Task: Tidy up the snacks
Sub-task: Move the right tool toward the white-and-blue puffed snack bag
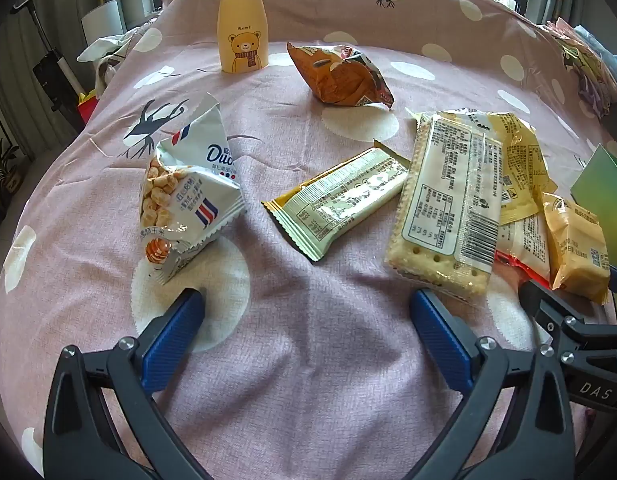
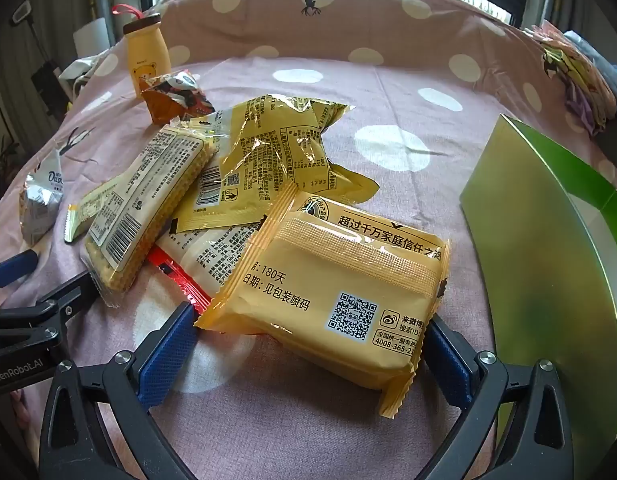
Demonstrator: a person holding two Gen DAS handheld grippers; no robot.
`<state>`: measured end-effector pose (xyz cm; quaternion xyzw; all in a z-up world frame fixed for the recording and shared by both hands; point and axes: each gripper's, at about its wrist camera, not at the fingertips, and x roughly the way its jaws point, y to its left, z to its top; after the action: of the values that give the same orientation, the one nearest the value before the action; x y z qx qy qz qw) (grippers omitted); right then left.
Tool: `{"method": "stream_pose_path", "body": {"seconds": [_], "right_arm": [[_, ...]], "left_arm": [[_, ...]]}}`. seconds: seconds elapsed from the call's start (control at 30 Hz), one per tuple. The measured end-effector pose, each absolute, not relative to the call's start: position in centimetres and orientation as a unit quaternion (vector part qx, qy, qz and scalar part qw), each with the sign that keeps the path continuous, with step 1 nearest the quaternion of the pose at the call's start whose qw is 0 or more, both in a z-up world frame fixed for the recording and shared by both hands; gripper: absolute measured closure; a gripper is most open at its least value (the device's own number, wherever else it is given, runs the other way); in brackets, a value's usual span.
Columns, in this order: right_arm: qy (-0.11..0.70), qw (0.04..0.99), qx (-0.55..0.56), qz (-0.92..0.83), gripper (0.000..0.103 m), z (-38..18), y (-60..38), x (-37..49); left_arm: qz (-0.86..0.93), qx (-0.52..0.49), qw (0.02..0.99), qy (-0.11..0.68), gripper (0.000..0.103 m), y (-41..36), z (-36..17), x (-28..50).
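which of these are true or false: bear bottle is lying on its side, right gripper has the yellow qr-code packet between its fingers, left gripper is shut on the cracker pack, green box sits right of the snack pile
1. The bear bottle lies on its side. False: it stands upright.
2. The yellow QR-code packet lies between the right gripper's fingers. True; the jaws stand wide.
3. The left gripper is shut on the cracker pack. False: it is open, holding nothing.
4. The green box sits right of the snack pile. True.
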<state>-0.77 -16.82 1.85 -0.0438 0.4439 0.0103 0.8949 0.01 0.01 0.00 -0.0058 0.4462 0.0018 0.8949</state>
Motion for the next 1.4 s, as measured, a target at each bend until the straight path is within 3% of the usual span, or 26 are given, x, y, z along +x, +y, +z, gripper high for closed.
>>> {"method": "stream_pose_path", "body": {"seconds": [0.43, 0.53, 0.77, 0.9, 1.1, 1.2, 1.3, 1.4], "right_arm": [[0.441, 0.897, -0.036, 0.004, 0.000, 1.5, -16.8, -0.9], [0.446, 0.894, -0.037, 0.005, 0.000, 1.7, -16.7, -0.5], [0.448, 0.894, 0.003, -0.008, 0.000, 2.6, -17.2, -1.2], [0.452, 0.891, 0.044, 0.006, 0.000, 5.1, -17.0, -2.1], [0.423, 0.906, -0.016, -0.023, 0.000, 11.7, -14.5, -1.7], [0.401, 0.916, 0.022, 0.011, 0.000, 14.6, -14.2, -0.9], [0.366, 0.930, 0.019, 0.007, 0.000, 15.5, -13.1, -0.7], [0.348, 0.937, 0.012, 0.022, 0.000, 14.9, -12.0, -0.9]], "left_arm": [[0.000, -0.004, 0.891, 0.453, 0.000, 0.4, 0.1, -0.3], [-0.005, -0.013, 0.886, 0.463, 0.004, 0.9, 0.7, -0.7], [-0.051, -0.041, 0.921, 0.385, 0.003, 1.8, 6.0, -3.9], [-0.045, -0.053, 0.924, 0.376, 0.003, 2.6, 7.3, -4.4], [-0.046, -0.135, 0.911, 0.388, 0.003, 5.2, 8.9, -3.0], [-0.042, -0.169, 0.900, 0.399, 0.004, 6.0, 10.6, -1.8], [-0.052, -0.198, 0.893, 0.402, 0.004, 6.6, 12.3, -0.7], [-0.040, -0.165, 0.914, 0.368, 0.003, 6.6, 12.6, -0.9]]}}
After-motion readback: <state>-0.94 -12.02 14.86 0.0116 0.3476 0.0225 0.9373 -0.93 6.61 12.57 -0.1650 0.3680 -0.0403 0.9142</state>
